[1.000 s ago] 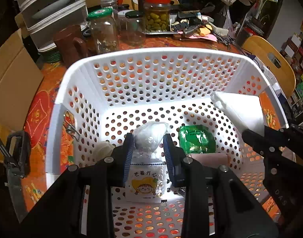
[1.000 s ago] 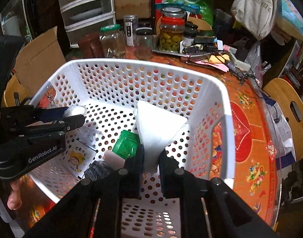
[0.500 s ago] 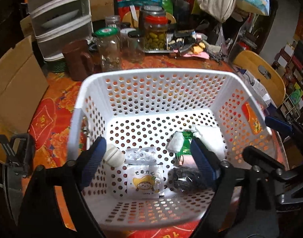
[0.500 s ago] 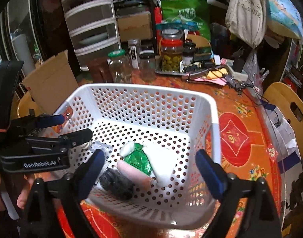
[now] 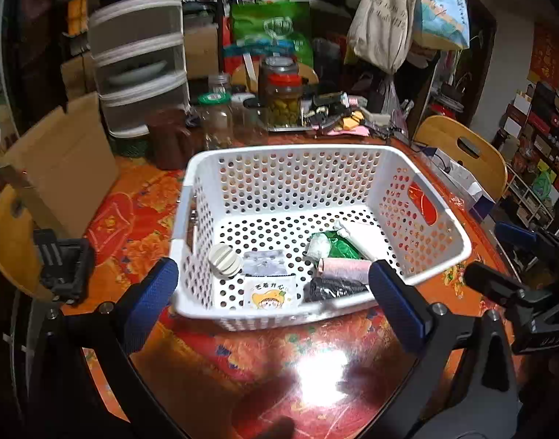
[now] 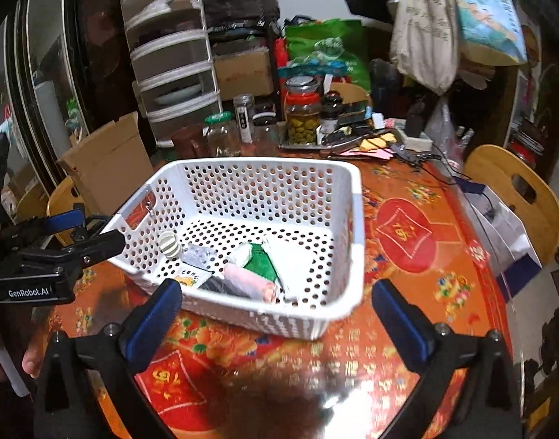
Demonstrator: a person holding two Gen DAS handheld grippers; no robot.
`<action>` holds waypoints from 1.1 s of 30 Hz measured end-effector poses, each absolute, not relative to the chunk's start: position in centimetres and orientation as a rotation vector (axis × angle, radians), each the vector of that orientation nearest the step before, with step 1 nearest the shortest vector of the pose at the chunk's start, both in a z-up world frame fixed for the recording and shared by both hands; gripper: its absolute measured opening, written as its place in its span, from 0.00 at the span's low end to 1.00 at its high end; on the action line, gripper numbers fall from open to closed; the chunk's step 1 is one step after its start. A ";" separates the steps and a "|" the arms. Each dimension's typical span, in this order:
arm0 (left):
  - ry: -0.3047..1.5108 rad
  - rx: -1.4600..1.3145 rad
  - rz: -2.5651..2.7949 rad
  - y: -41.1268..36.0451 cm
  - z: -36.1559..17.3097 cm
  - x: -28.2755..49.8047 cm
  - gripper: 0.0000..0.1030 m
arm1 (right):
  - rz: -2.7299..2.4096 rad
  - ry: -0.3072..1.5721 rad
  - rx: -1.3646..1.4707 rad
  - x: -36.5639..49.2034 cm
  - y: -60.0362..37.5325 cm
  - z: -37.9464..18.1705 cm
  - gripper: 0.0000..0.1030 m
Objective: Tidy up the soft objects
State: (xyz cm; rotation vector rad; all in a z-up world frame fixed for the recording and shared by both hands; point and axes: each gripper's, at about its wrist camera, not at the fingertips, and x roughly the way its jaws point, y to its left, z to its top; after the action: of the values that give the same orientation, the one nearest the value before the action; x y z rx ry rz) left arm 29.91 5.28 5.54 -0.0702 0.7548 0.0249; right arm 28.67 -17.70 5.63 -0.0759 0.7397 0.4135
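"GenRobot.AI" on left hand-held gripper (image 6: pixel 100 236); both hand-held grippers wide, right (image 6: pixel 275 305) too.

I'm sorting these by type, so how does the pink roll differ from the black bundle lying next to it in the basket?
The pink roll is pale and smooth, a neat cylinder; the black bundle is dark, crinkled and lumpier. The pink roll lies farther in, touching the green packet; the black bundle lies nearer the front wall of the white basket. Both lie on their sides on the basket floor, close together, and no gripper holds either.
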 end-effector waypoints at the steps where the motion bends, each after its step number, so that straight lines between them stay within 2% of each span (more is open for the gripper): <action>1: 0.739 -0.072 0.028 5.2 5.8 28.8 1.00 | 0.404 0.727 -0.065 27.7 -18.3 5.7 1.00; 8: 0.676 -0.077 0.004 4.5 6.8 21.5 1.00 | 0.325 0.589 -0.064 20.2 -20.6 6.2 1.00; 17: 0.610 -0.072 -0.003 2.5 6.5 8.5 1.00 | 0.418 0.449 0.056 7.9 -23.3 6.4 1.00; 24: 0.600 -0.079 0.002 1.2 5.7 1.7 1.00 | 0.381 0.490 0.103 4.0 -24.0 5.8 1.00; 33: 0.606 -0.061 0.014 0.0 7.8 -1.0 1.00 | 0.399 0.536 -0.012 1.7 -22.9 7.3 1.00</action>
State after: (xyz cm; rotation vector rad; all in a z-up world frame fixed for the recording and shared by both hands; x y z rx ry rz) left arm -0.98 0.04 7.77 -0.0614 0.6059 0.0138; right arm 1.65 -22.91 7.34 -0.0120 0.5358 0.3990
